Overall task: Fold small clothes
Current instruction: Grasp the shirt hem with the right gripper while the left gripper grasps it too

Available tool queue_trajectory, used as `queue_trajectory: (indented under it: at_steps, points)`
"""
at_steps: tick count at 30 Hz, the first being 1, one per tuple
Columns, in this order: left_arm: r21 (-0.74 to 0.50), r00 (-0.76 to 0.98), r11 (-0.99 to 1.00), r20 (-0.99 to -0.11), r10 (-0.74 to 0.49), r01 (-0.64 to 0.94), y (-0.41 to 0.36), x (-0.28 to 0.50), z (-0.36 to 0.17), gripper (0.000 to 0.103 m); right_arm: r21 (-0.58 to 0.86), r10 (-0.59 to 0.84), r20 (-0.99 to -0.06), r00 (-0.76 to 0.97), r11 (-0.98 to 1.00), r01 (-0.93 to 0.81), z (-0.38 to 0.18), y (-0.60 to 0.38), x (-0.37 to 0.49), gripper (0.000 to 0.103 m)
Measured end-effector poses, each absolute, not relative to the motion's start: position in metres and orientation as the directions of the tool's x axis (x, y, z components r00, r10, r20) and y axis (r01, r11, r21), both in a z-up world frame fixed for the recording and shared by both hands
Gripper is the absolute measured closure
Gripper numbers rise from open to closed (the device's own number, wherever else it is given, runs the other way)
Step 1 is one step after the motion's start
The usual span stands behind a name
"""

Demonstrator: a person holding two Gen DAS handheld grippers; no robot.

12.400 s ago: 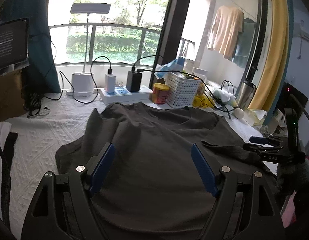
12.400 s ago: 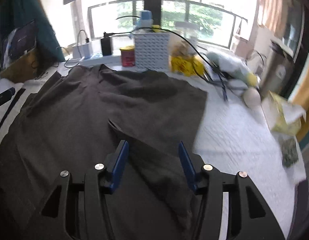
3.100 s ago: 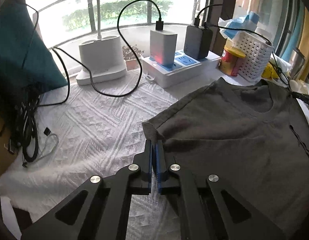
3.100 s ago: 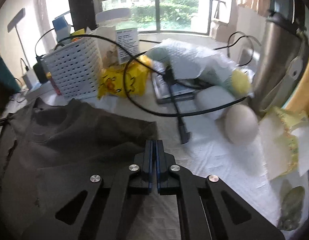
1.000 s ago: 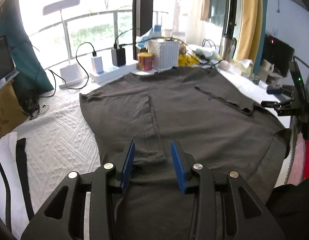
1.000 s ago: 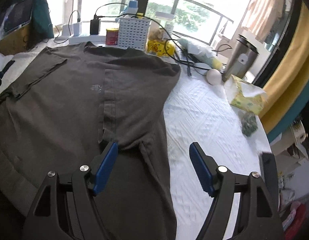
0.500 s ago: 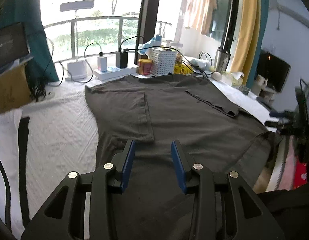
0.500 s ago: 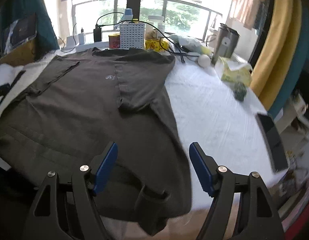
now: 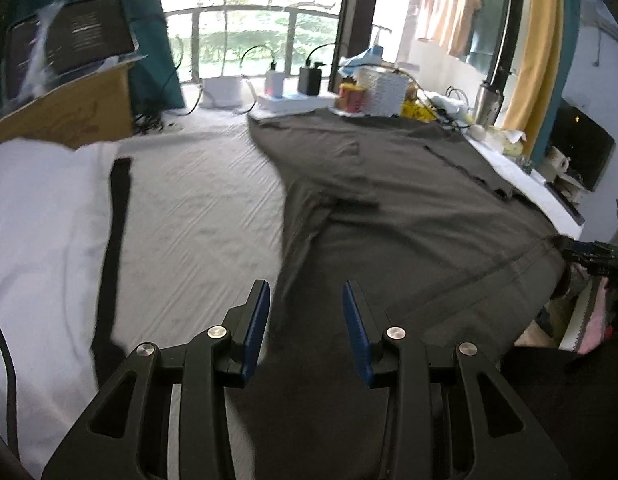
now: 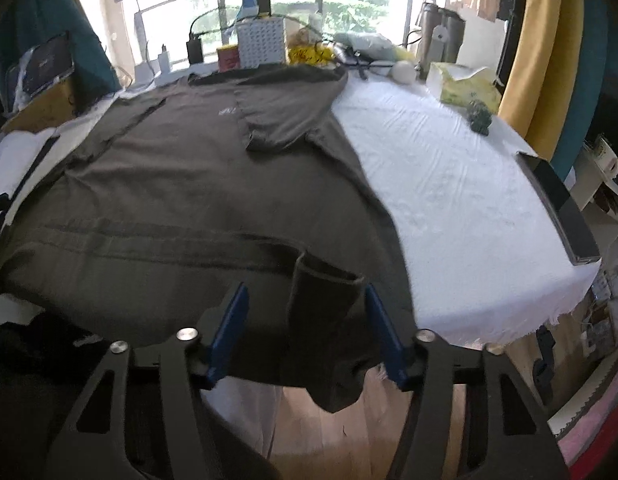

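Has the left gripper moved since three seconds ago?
Yes. The left gripper has pulled back from the shirt's shoulder near the power strip to the bottom hem.

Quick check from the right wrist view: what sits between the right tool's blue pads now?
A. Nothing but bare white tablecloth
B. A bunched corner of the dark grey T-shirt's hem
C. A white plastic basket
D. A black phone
B: a bunched hem corner of the dark grey T-shirt hangs over the table edge between the pads of the right tool, which have just been closing and do not yet press on it.
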State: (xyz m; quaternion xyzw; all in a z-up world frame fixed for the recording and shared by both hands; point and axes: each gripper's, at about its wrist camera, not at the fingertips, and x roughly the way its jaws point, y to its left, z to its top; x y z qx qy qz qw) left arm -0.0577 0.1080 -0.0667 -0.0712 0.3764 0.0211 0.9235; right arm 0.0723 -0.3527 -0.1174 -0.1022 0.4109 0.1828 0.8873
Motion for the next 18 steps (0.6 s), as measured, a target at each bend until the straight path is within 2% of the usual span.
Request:
queue_trajectory:
  at_steps: [1, 4, 5, 7, 9, 11, 18]
  points:
    - [-0.111, 0.710, 0.989, -0.704, -0.011, -0.095, 0.109, -0.063, -0.068, 0.063, -0.033, 0.240, -0.769, 0.592, 0.910, -0.413, -0.119, -0.351, 0.072, 0.051]
    - [-0.104, 0.686, 0.990, -0.728, -0.008, -0.099, 0.111, -0.076, -0.073, 0.062, -0.038, 0.242, -0.763, 0.599, 0.909, -0.415, -0.121, -0.349, 0.072, 0.072]
    - [-0.086, 0.675, 0.991, -0.737, 0.006, -0.102, 0.112, -0.080, -0.075, 0.062, -0.042, 0.242, -0.760, 0.603, 0.907, -0.418, -0.122, -0.348, 0.072, 0.083]
    - [-0.058, 0.665, 0.992, -0.746, 0.034, -0.116, 0.114, -0.084, -0.078, 0.062, -0.046, 0.244, -0.759, 0.603, 0.905, -0.423, -0.124, -0.347, 0.071, 0.085]
    - [-0.068, 0.650, 0.986, -0.759, 0.046, -0.150, 0.122, -0.086, -0.084, 0.060, -0.048, 0.246, -0.756, 0.607, 0.903, -0.426, -0.124, -0.346, 0.070, 0.092]
    - [-0.083, 0.634, 0.981, -0.771, 0.050, -0.177, 0.127, -0.085, -0.091, 0.051, -0.058, 0.242, -0.753, 0.612, 0.902, -0.428, -0.121, -0.346, 0.070, 0.095]
    - [-0.102, 0.641, 0.988, -0.767, -0.006, -0.114, 0.116, -0.088, -0.093, 0.053, -0.121, 0.216, -0.706, 0.674, 0.901, -0.416, -0.102, -0.343, 0.067, 0.097]
